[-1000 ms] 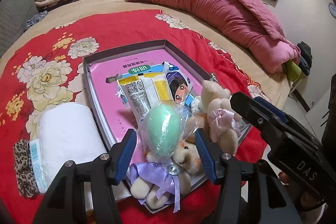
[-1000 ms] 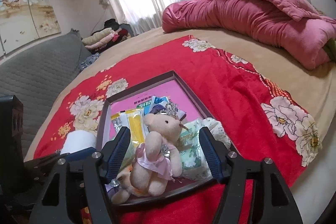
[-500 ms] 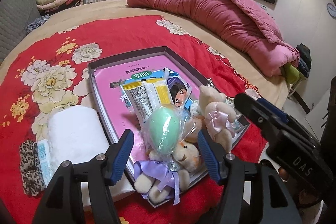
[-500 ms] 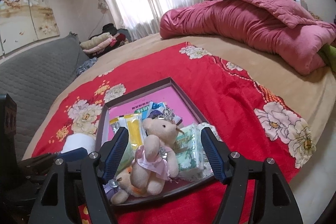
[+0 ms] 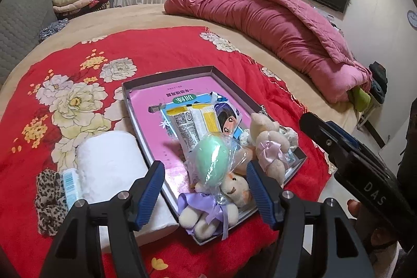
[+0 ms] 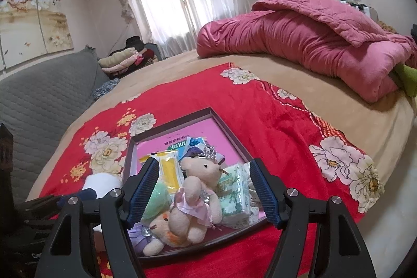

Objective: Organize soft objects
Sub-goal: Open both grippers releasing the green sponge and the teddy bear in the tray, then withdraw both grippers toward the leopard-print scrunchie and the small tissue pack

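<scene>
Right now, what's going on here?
A person holds a two-finger tool in each hand over a shallow tray on a bed. The tray holds two small teddy bears, a green sponge in a clear bag, tissue packs and sachets. The left tool is opening over the sponge, not touching it. The right tool is open with the pink-dress bear framed between its fingers, not gripped. A white roll and a leopard scrunchie lie outside the tray.

Both wrist cameras look forward and down along their own fingers, close over the near end of the grey tray (image 5: 166,77) on the red blanket (image 5: 161,48). The left view faces it steeply from its left; the right view (image 6: 226,127) sits lower, flatter. Both share the tray and the pink quilt (image 6: 312,43) beyond it.
</scene>
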A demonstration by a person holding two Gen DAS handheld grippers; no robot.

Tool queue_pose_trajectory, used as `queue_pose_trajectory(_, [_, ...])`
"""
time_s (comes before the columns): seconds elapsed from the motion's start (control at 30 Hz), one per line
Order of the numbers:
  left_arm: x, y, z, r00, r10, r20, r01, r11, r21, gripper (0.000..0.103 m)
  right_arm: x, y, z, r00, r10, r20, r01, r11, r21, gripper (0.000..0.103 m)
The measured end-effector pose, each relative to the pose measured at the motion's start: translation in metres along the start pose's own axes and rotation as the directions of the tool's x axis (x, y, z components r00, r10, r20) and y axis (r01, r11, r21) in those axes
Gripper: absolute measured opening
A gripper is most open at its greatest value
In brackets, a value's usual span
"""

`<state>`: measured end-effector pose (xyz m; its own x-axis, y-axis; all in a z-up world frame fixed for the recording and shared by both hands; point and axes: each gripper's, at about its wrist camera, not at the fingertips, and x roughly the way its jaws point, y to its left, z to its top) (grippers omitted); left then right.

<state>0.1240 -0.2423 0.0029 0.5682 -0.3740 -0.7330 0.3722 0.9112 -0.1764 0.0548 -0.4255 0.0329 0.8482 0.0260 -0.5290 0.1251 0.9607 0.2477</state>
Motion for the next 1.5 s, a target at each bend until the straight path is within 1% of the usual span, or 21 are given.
queue_pose_trajectory(0.23, [-0.022,0.013,-0.008,1.0,0.007,0.022,-0.006,1.0,-0.023,0.065,-0.009,0.012,0.004,1.0,-0.016,0.017,0.017,0.999,-0.037,0.074])
queue_pose_trajectory(0.43, [-0.049,0.043,-0.023,0.999,0.037,0.037,-0.034,0.997,-0.074,0.065,-0.018,0.038,0.004,1.0,0.012,0.029,-0.009,0.993,-0.114,0.074])
queue_pose_trajectory(0.6, [-0.074,0.087,-0.033,0.993,0.1,0.062,-0.09,0.985,-0.148,0.065,-0.023,0.075,0.001,0.998,0.065,0.023,-0.059,0.977,-0.203,0.074])
queue_pose_trajectory(0.77, [-0.092,0.14,-0.045,0.985,0.159,0.071,-0.138,0.96,-0.244,0.065,-0.028,0.119,-0.007,0.993,0.117,-0.004,-0.113,0.945,-0.305,0.075])
queue_pose_trajectory(0.83, [-0.095,0.157,-0.051,0.979,0.192,0.065,-0.169,0.949,-0.265,0.065,-0.028,0.136,-0.012,0.99,0.136,-0.025,-0.137,0.931,-0.338,0.075])
queue_pose_trajectory(0.97, [-0.094,0.188,-0.062,0.976,0.217,0.036,-0.195,0.932,-0.307,0.065,-0.028,0.172,-0.023,0.982,0.175,-0.07,-0.189,0.898,-0.398,0.075])
queue_pose_trajectory(1.1, [-0.086,0.207,-0.071,0.978,0.21,0.003,-0.198,0.924,-0.328,0.065,-0.019,0.209,-0.039,0.975,0.178,-0.133,-0.22,0.858,-0.465,0.075])
queue_pose_trajectory(1.2, [-0.077,0.219,-0.076,0.981,0.192,-0.01,-0.183,0.921,-0.343,0.065,-0.005,0.234,-0.056,0.967,0.152,-0.203,-0.237,0.823,-0.517,0.075])
queue_pose_trajectory(1.23, [-0.073,0.224,-0.076,0.983,0.184,-0.015,-0.178,0.92,-0.349,0.065,0.002,0.241,-0.063,0.961,0.145,-0.235,-0.251,0.813,-0.525,0.075])
queue_pose_trajectory(1.33, [-0.057,0.237,-0.077,0.987,0.157,-0.031,-0.157,0.916,-0.37,0.065,0.016,0.252,-0.076,0.952,0.125,-0.28,-0.263,0.804,-0.534,0.075])
queue_pose_trajectory(1.4, [-0.045,0.245,-0.078,0.989,0.142,-0.049,-0.15,0.91,-0.386,0.065,0.028,0.26,-0.084,0.948,0.097,-0.304,-0.259,0.791,-0.555,0.075])
queue_pose_trajectory(1.5, [-0.028,0.258,-0.079,0.993,0.1,-0.069,-0.12,0.9,-0.419,0.065,0.042,0.265,-0.091,0.943,0.066,-0.327,-0.254,0.779,-0.574,0.075])
